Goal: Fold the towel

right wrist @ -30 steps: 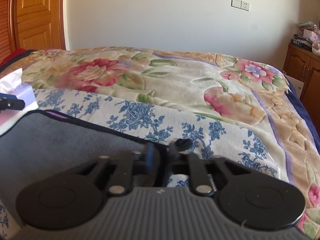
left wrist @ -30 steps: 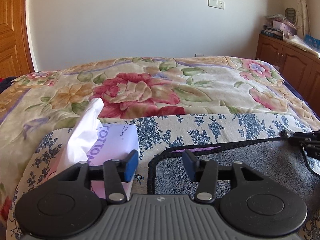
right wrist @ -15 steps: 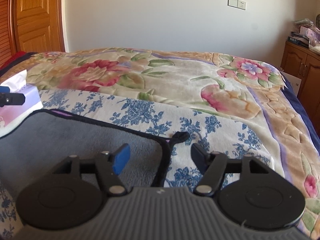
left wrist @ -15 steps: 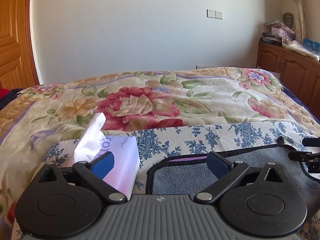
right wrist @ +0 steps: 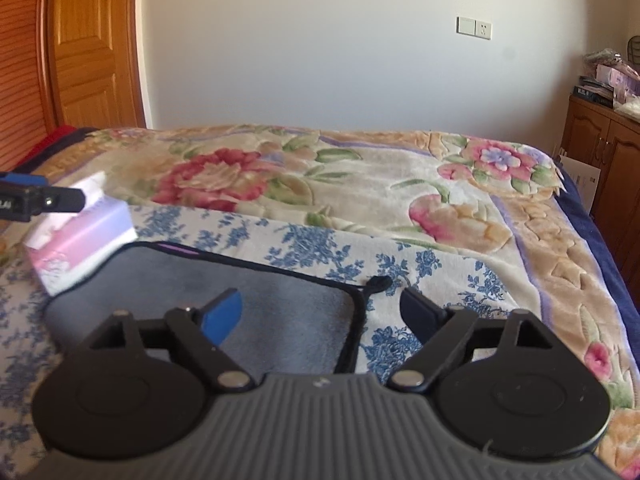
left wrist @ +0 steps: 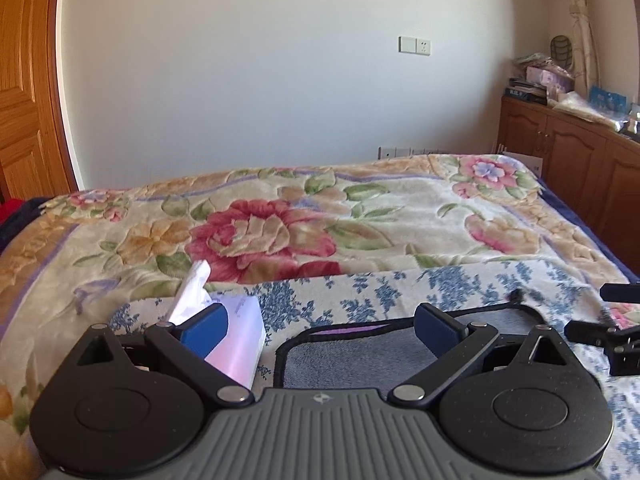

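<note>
A grey towel [right wrist: 208, 300] with a black hem and a small black loop [right wrist: 378, 283] at its far right corner lies flat on a blue-flowered cloth [right wrist: 312, 244] on the bed. It also shows in the left wrist view [left wrist: 360, 356]. My left gripper [left wrist: 320, 326] is open and empty, raised above the towel's far left corner. My right gripper [right wrist: 322, 314] is open and empty above the towel's far right corner. The towel's near part is hidden behind the grippers.
A tissue box [left wrist: 240, 344] with a tissue sticking up stands just left of the towel; it also shows in the right wrist view [right wrist: 80, 240]. A floral blanket [left wrist: 320, 220] covers the bed. A wooden cabinet [left wrist: 568, 168] stands at right, a wooden door [right wrist: 92, 48] at left.
Both grippers have opened wide: the right one let go of the towel's corner, and both have lifted and drawn back. The towel lies still.
</note>
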The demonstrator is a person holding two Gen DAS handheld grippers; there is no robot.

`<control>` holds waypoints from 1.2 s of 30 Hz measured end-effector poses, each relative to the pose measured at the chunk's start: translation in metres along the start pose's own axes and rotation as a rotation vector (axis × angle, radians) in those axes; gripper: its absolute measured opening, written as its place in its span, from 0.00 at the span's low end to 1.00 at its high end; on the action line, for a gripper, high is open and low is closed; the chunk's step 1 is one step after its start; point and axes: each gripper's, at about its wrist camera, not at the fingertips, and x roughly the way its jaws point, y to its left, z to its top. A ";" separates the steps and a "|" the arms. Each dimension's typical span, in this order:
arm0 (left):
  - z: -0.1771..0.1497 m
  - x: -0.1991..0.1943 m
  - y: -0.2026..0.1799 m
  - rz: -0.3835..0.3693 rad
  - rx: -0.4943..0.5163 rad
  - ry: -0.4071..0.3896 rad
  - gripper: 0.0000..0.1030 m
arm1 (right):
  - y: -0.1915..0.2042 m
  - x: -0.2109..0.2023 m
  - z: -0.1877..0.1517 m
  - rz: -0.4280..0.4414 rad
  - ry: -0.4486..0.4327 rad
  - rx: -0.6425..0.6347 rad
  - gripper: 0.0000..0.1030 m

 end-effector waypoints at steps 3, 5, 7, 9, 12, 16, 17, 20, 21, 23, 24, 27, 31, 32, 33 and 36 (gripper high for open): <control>0.007 -0.018 -0.005 -0.002 0.013 -0.015 0.98 | 0.006 -0.016 0.003 0.006 -0.008 -0.006 0.84; 0.012 -0.031 -0.008 -0.002 0.022 -0.024 0.98 | 0.008 -0.027 0.007 0.008 -0.014 -0.005 0.85; 0.017 -0.044 -0.009 -0.002 0.027 -0.033 0.98 | 0.011 -0.038 0.011 0.009 -0.022 -0.005 0.87; 0.022 -0.058 -0.010 -0.001 0.030 -0.043 0.98 | 0.014 -0.049 0.015 0.009 -0.031 -0.014 0.88; 0.030 -0.078 -0.011 -0.001 0.029 -0.060 0.99 | 0.018 -0.066 0.021 0.009 -0.050 -0.021 0.94; 0.039 -0.104 -0.014 0.003 0.040 -0.086 0.99 | 0.022 -0.089 0.029 0.009 -0.080 -0.022 0.96; 0.041 -0.110 -0.015 0.002 0.043 -0.092 0.99 | 0.023 -0.094 0.031 0.009 -0.086 -0.021 0.96; 0.045 -0.126 -0.018 0.000 0.053 -0.105 1.00 | 0.026 -0.108 0.035 0.010 -0.105 -0.019 0.97; 0.045 -0.130 -0.019 -0.001 0.055 -0.108 1.00 | 0.027 -0.112 0.035 0.010 -0.110 -0.017 0.97; 0.045 -0.138 -0.021 -0.004 0.059 -0.112 1.00 | 0.029 -0.120 0.037 0.006 -0.118 -0.011 1.00; 0.044 -0.142 -0.022 -0.005 0.061 -0.113 1.00 | 0.030 -0.124 0.036 0.003 -0.122 -0.009 1.00; 0.042 -0.153 -0.022 0.000 0.056 -0.115 1.00 | 0.034 -0.132 0.036 -0.005 -0.126 -0.016 1.00; 0.038 -0.170 -0.021 0.007 0.052 -0.113 1.00 | 0.038 -0.142 0.034 -0.017 -0.126 -0.018 1.00; 0.036 -0.174 -0.021 0.011 0.050 -0.113 1.00 | 0.039 -0.146 0.034 -0.018 -0.126 -0.015 1.00; 0.035 -0.179 -0.020 0.014 0.046 -0.111 1.00 | 0.041 -0.149 0.033 -0.020 -0.127 -0.014 1.00; 0.029 -0.192 -0.019 0.018 0.037 -0.105 1.00 | 0.046 -0.161 0.029 -0.025 -0.133 -0.014 1.00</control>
